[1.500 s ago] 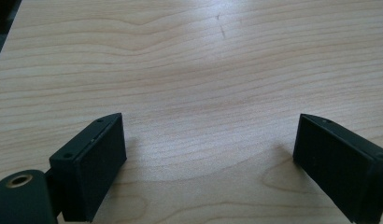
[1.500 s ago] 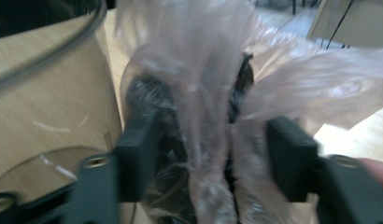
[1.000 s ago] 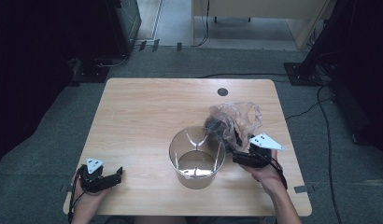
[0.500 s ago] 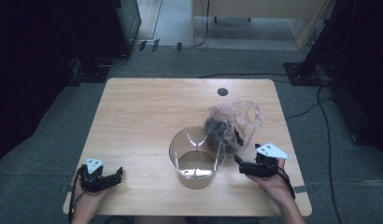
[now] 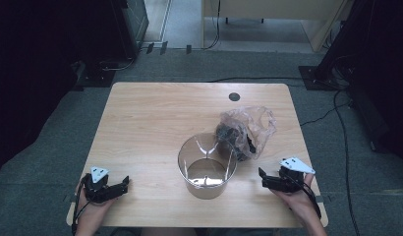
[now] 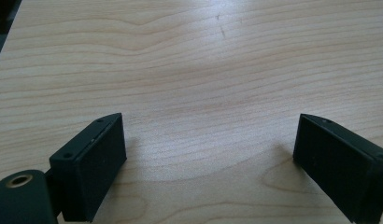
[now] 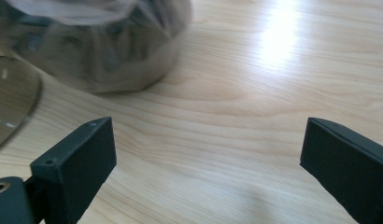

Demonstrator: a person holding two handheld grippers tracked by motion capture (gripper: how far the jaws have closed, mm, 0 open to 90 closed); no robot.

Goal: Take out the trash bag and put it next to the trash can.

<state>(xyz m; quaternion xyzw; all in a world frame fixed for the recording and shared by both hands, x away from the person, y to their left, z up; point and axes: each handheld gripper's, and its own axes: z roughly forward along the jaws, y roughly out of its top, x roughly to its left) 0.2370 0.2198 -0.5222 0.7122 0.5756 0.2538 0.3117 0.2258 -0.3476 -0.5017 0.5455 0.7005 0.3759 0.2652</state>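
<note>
A clear glass bowl point(image 5: 207, 163) stands near the front middle of the wooden table point(image 5: 155, 118). A crumpled clear plastic bag point(image 5: 246, 130) with dark contents lies just behind and right of it, touching the rim. My right gripper point(image 5: 261, 177) rests on the table right of the bowl, open with nothing between its jaws; the right gripper view has the bag point(image 7: 101, 42) ahead and the bowl's wall point(image 7: 12, 107) at the left. My left gripper point(image 5: 125, 183) lies at the front left corner, open, over bare wood point(image 6: 203, 84).
A small dark round hole point(image 5: 234, 97) marks the table's far edge. Grey carpet surrounds the table, with cables on the floor point(image 5: 337, 113) at the right and dark equipment point(image 5: 52, 54) at the back left.
My right gripper has drawn back from the bag toward the front right of the table and now rests low beside the bowl. The left gripper has not moved.
</note>
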